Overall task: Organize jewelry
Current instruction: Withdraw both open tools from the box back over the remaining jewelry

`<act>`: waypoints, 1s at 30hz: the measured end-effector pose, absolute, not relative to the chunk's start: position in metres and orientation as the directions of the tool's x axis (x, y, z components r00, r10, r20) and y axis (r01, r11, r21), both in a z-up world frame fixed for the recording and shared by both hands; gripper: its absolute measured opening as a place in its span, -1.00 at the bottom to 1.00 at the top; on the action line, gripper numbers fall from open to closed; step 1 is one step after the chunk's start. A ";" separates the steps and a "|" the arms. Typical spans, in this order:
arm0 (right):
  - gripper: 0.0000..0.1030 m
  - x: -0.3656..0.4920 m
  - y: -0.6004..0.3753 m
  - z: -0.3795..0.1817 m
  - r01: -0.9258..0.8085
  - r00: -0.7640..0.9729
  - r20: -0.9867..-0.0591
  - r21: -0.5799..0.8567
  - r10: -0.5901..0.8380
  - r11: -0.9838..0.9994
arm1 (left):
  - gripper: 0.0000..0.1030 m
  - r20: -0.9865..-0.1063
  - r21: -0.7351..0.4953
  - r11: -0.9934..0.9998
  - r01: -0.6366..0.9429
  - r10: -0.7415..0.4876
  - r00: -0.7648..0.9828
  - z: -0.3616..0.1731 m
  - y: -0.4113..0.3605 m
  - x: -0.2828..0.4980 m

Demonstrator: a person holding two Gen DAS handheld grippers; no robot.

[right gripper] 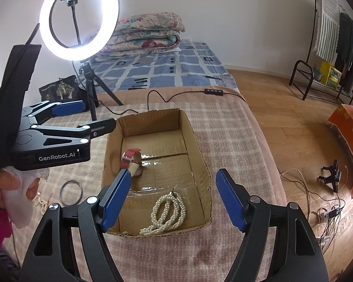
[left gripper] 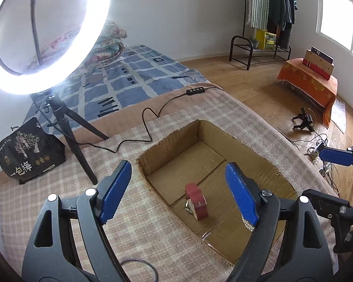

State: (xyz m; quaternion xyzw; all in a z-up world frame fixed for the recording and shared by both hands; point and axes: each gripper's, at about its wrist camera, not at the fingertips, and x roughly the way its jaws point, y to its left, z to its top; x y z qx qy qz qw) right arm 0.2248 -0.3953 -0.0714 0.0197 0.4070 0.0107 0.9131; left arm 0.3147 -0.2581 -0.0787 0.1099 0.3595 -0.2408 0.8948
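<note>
An open cardboard box (left gripper: 258, 164) (right gripper: 188, 127) sits on the checked blanket. Inside lie a red-strapped watch (left gripper: 196, 201) (right gripper: 130, 158) and a white pearl necklace (right gripper: 167, 213), whose beads peek out behind my left gripper's right finger in the left wrist view (left gripper: 247, 224). My left gripper (left gripper: 178, 192) is open and empty above the box's left side; it also shows in the right wrist view (right gripper: 87, 115). My right gripper (right gripper: 174, 199) is open and empty above the box's near end. A dark ring bangle (right gripper: 71, 192) and a thin chain (right gripper: 41, 202) lie on the blanket left of the box.
A lit ring light on a tripod (left gripper: 66, 122) (right gripper: 91, 94) stands left of the box, its cable (left gripper: 150, 115) trailing across the blanket. A black bag (left gripper: 28, 150) sits far left. Folded quilts (right gripper: 148, 33) lie on the bed. Cables (right gripper: 327, 213) lie on the wooden floor at right.
</note>
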 end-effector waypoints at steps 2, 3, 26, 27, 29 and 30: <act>0.44 0.224 -0.390 -0.068 -0.009 0.674 -0.737 0.044 0.039 0.999 | 0.64 -0.689 0.026 0.865 0.502 -0.348 0.635 -0.072 -0.250 0.311; 0.44 0.223 -0.388 -0.066 -0.011 0.676 -0.735 0.045 0.041 0.999 | 0.64 -0.686 0.027 0.867 0.497 -0.346 0.640 -0.070 -0.246 0.310; 0.44 0.192 -0.319 -0.051 -0.110 0.703 -0.698 0.089 0.141 0.990 | 0.64 -0.604 0.100 0.914 0.394 -0.259 0.754 0.000 -0.100 0.245; 0.44 0.191 -0.316 -0.052 -0.118 0.700 -0.699 0.086 0.144 0.989 | 0.64 -0.604 0.105 0.915 0.390 -0.252 0.756 0.000 -0.093 0.242; 0.44 0.191 -0.308 -0.055 -0.143 0.692 -0.703 0.091 0.165 0.986 | 0.64 -0.602 0.115 0.923 0.368 -0.230 0.765 0.000 -0.073 0.236; 0.44 0.192 -0.303 -0.058 -0.160 0.683 -0.707 0.098 0.182 0.982 | 0.64 -0.601 0.112 0.928 0.355 -0.221 0.768 -0.001 -0.061 0.233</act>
